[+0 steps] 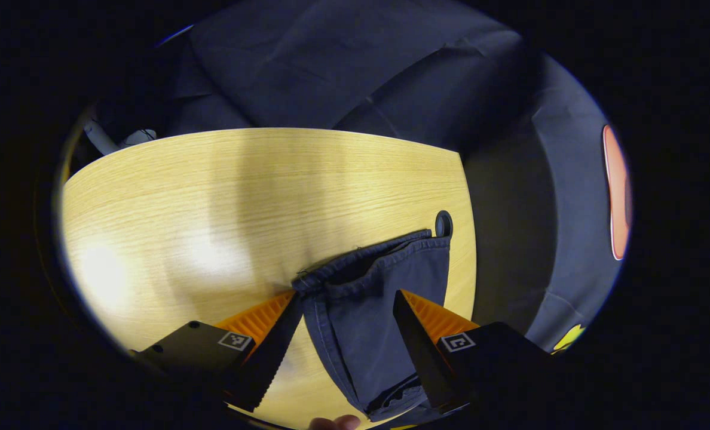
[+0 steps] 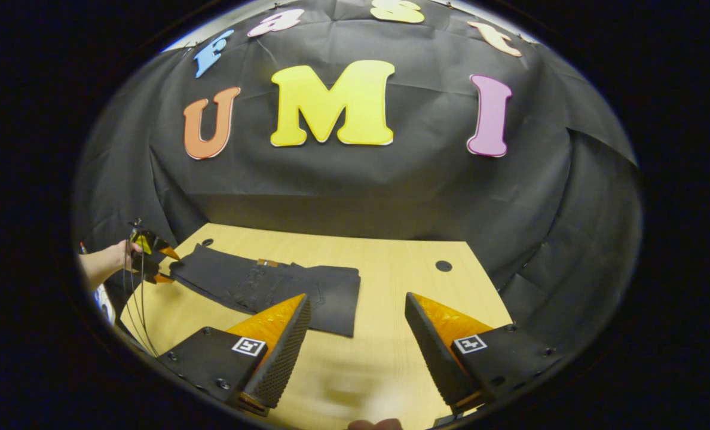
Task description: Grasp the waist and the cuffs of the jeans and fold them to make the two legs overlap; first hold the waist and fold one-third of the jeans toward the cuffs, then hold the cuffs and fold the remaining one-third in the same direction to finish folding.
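Jeans (image 2: 271,286) lie partly folded on the table (image 2: 391,358); both hand-held grippers gape.

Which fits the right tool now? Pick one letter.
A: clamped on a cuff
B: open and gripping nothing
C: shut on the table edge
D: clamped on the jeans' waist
B: in the right gripper view the right tool has its fingers spread wide apart above the table, pressing on nothing, while the jeans lie flat on the table beyond them.
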